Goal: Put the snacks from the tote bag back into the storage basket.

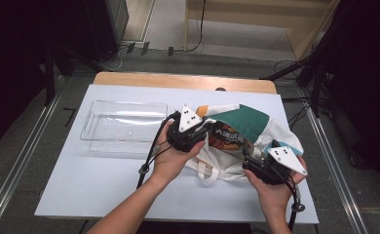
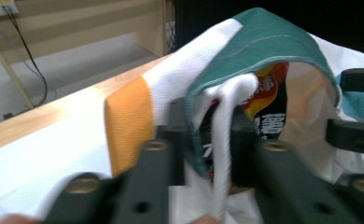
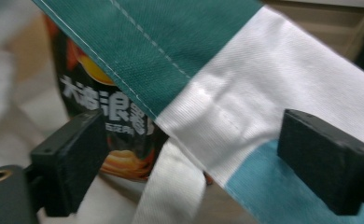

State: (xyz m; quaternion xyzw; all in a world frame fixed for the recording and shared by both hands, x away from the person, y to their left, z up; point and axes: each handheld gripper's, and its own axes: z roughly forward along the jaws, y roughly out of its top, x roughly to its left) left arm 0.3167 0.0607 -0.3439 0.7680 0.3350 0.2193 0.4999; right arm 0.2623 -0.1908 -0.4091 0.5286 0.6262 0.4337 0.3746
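Canvas tote bag (image 1: 256, 129), green, white and orange, lies at centre right of the desk (image 1: 95, 180), a snack packet (image 1: 225, 138) inside. Left gripper (image 1: 201, 130) jaws pinch the bag's rim and white strap (image 2: 224, 135); right gripper (image 1: 250, 157) jaws stand spread around the rim, not pressing.

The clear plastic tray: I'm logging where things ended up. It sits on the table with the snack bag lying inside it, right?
Not quite. The clear plastic tray sits on the table, but the snack bag lies inside the canvas tote bag, as the high view shows.
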